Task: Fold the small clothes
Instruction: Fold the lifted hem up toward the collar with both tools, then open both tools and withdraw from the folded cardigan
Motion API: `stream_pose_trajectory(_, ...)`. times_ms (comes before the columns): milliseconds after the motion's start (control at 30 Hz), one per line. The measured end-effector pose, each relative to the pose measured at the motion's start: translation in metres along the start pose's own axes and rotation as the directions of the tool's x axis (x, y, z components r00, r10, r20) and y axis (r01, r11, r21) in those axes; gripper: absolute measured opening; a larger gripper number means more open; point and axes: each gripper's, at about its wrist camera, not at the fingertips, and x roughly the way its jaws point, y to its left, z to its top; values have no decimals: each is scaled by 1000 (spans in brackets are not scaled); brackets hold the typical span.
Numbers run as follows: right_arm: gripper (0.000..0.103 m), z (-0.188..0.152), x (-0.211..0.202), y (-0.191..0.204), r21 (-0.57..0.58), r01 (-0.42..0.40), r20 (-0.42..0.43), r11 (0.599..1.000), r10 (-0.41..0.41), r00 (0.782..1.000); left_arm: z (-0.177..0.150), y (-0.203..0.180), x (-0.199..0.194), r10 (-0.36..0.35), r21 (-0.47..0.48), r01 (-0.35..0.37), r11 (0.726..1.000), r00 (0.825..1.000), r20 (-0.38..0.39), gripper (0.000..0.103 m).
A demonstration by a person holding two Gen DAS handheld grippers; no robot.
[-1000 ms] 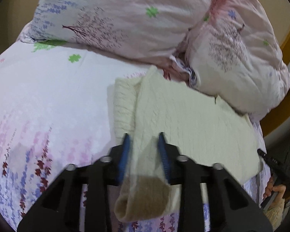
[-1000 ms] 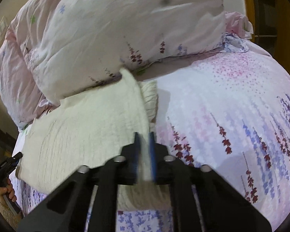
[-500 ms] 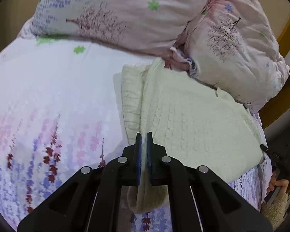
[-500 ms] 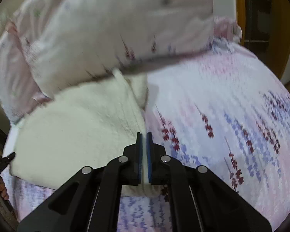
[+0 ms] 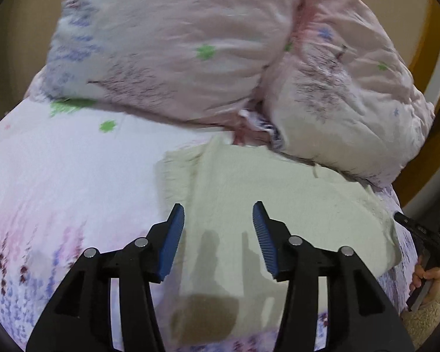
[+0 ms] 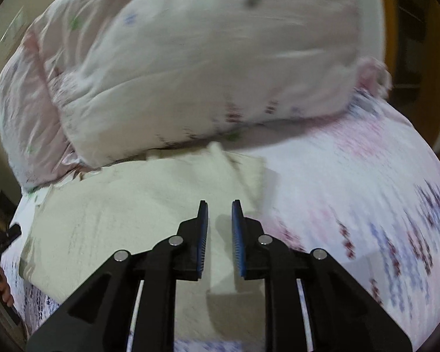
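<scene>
The sweater [image 5: 278, 223] is released: both grippers, left [image 5: 218, 228] and right [image 6: 220, 228], are opening, nothing pinched. A fold seems laid.

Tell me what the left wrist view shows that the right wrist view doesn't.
Only the left wrist view: the left gripper, its fingers opening with nothing pressed between them, and a fleecy sleeve at the lower right.

Only the right wrist view: the right gripper, fingers opening on a narrower gap and gripping nothing, and dark furniture at upper right.

Both: the cream knit garment lying folded on the floral bedsheet, with the pink quilt bunched behind it.
</scene>
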Motion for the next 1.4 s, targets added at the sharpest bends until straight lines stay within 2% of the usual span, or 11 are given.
stream_pose_trajectory(200, 17, 9, 31, 31, -87, 4, -45, 996, -8, 999, 3, -20, 30, -11, 18, 12, 1000, 999, -53, 52)
stream_pose_trajectory(333, 12, 7, 59, 17, -46, 110, -112, 993, -115, 987, -1, -14, 48, 16, -9, -17, 1000, 994, -106, 52)
stream_pose_trajectory(400, 12, 8, 59, 7, 15, 79, -117, 997, -76, 990, -3, -12, 51, 14, -8, -15, 1000, 994, -106, 52)
stream_pose_trajectory(533, 12, 6, 50, 11, 16, 134, -105, 991, -132, 986, -3, -15, 52, 19, 9, -18, 1000, 994, -110, 54)
stream_pose_trajectory(667, 12, 2, 47, -1, 116, 148, -127, 982, -133, 983, -2, -13, 52, -2, -10, 1, 1000, 994, -113, 56)
stream_pose_trajectory(733, 16, 4, 40, 6, 106, 187, -123, 977, -174, 977, 0, -7, 46, -40, -57, 34, 998, 993, -111, 58)
stream_pose_trajectory(767, 23, 4, 34, 14, 86, 191, -103, 978, -182, 978, 1, -3, 43, -61, -85, 53, 995, 993, -104, 61)
stream_pose_trajectory(833, 37, 4, 25, 28, 47, 160, -62, 986, -157, 986, 3, 8, 34, -90, -144, 79, 986, 993, -74, 64)
stream_pose_trajectory(1067, 38, -8, 28, 107, -169, -44, -82, 985, 31, 996, 6, 46, 16, -96, -313, 89, 946, 995, -7, 67)
stream_pose_trajectory(1333, 38, -19, 40, 165, -297, -116, -89, 948, 93, 992, -1, 70, 27, -131, -448, 102, 888, 991, -33, 72)
stream_pose_trajectory(1400, 40, -24, 55, 175, -342, -90, -129, 935, 48, 990, -4, 71, 31, -155, -464, 120, 878, 987, -38, 72)
